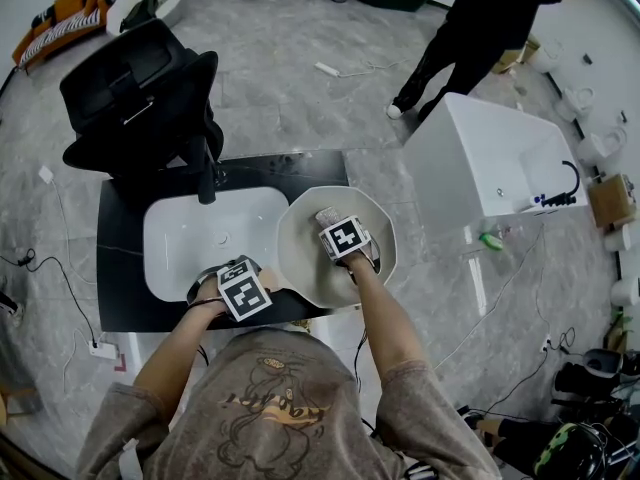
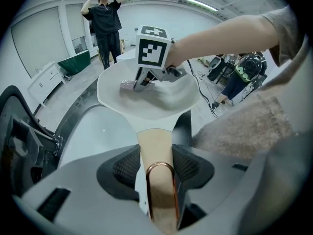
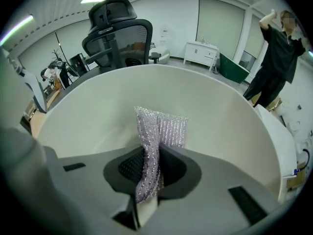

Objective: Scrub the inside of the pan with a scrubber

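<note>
1. The left gripper [image 2: 156,169] was clamped on the pan's wooden handle [image 2: 155,142], one dark pad pressed against each side of it.
2. The pan [image 1: 300,260], pale inside, sat tilted at the right end of a white sink [image 1: 180,240] set into a black counter [image 1: 118,268], with its handle pointing back toward the person.
3. The right gripper [image 3: 149,164] was closed on a sparkly mesh scrubber [image 3: 160,125], which stood up from between the pads.
4. The scrubber was inside the pan, against the far part of its inner wall.
5. A black office chair [image 1: 140,88] stood behind the counter, and a person in dark clothes [image 1: 480,28] stood well apart on the grey floor.
</note>
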`<state>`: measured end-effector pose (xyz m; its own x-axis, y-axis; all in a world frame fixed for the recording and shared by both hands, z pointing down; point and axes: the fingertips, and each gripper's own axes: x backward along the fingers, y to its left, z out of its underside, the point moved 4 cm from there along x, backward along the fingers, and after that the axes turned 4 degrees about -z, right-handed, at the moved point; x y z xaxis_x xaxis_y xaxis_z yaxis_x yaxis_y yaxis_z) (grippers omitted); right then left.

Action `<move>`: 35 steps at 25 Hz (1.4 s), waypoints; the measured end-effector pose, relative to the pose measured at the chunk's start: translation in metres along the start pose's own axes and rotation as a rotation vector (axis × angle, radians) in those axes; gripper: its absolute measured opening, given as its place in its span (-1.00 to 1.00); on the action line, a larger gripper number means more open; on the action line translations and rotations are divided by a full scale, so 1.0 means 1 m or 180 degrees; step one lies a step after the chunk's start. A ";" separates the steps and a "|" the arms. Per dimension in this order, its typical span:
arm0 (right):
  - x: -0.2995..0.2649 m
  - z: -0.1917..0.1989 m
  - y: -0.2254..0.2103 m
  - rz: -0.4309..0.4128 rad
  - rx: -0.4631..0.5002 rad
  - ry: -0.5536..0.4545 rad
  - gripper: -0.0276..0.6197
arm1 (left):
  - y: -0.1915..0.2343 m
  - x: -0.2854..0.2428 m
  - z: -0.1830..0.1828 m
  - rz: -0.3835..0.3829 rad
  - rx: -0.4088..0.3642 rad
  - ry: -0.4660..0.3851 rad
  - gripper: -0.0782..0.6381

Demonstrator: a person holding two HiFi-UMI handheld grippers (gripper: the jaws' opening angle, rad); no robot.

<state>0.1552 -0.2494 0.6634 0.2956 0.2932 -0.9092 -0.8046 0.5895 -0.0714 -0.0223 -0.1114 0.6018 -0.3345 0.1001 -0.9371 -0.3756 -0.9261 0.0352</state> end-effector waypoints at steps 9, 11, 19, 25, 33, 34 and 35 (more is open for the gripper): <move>0.015 0.032 -0.019 0.0097 -0.0195 0.0232 -0.69 | 0.001 0.001 0.000 0.0020 -0.0010 0.0008 -0.19; 0.018 0.038 -0.020 0.0078 -0.0234 0.0288 -0.69 | 0.001 0.001 0.000 0.0016 -0.0006 0.0010 -0.19; 0.026 0.052 0.004 -0.0114 -0.0254 0.0347 -0.69 | 0.001 0.002 -0.002 -0.0002 -0.0025 -0.0010 -0.19; 0.042 0.052 0.053 -0.0685 -0.0242 0.0111 -0.68 | 0.003 0.016 -0.005 -0.0008 0.0087 -0.0289 -0.19; 0.140 0.017 0.092 -0.0627 -0.0199 -0.1207 -0.68 | 0.023 0.105 -0.066 -0.0344 0.0472 -0.1566 -0.68; 0.157 0.012 0.096 -0.0545 -0.0211 -0.1403 -0.69 | 0.025 0.114 -0.073 -0.0371 0.0543 -0.1710 -0.72; 0.173 0.007 0.099 -0.0458 -0.0240 -0.1604 -0.69 | 0.026 0.121 -0.079 -0.0394 0.0608 -0.1842 -0.73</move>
<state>0.1304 -0.1348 0.5021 0.6017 0.5497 -0.5795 -0.7670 0.6001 -0.2270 -0.0039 -0.1519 0.4613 -0.6729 0.4330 -0.5998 -0.5716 -0.8190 0.0500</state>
